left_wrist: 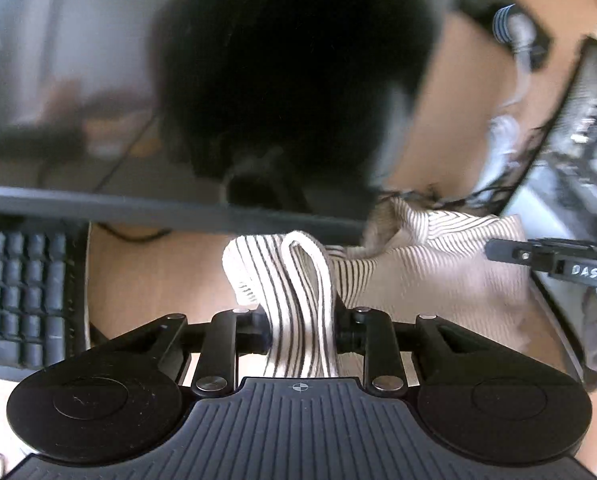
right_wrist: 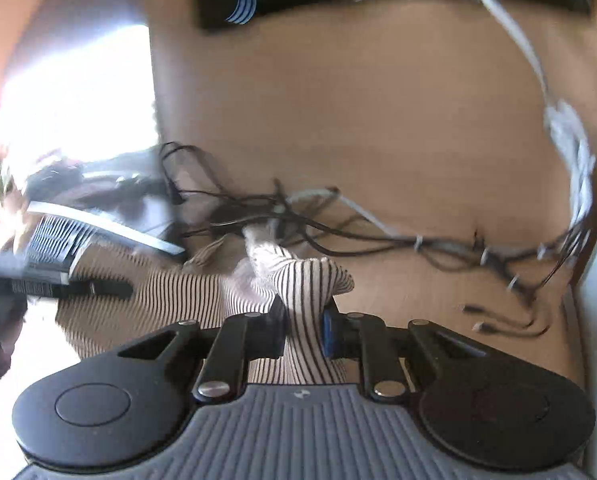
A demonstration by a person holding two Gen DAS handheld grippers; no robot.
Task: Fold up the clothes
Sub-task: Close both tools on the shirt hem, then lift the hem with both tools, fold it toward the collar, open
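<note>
Both hand-held grippers pinching striped garment

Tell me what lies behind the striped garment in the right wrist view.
Behind the striped garment a tangle of black and white cables sprawls over the wooden table. Whatever sits under the cloth itself is covered.

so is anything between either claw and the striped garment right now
Nothing visible. The left claw and the right claw are each already shut on a bunched fold of the striped garment; the tangled cables lie beyond it.
</note>
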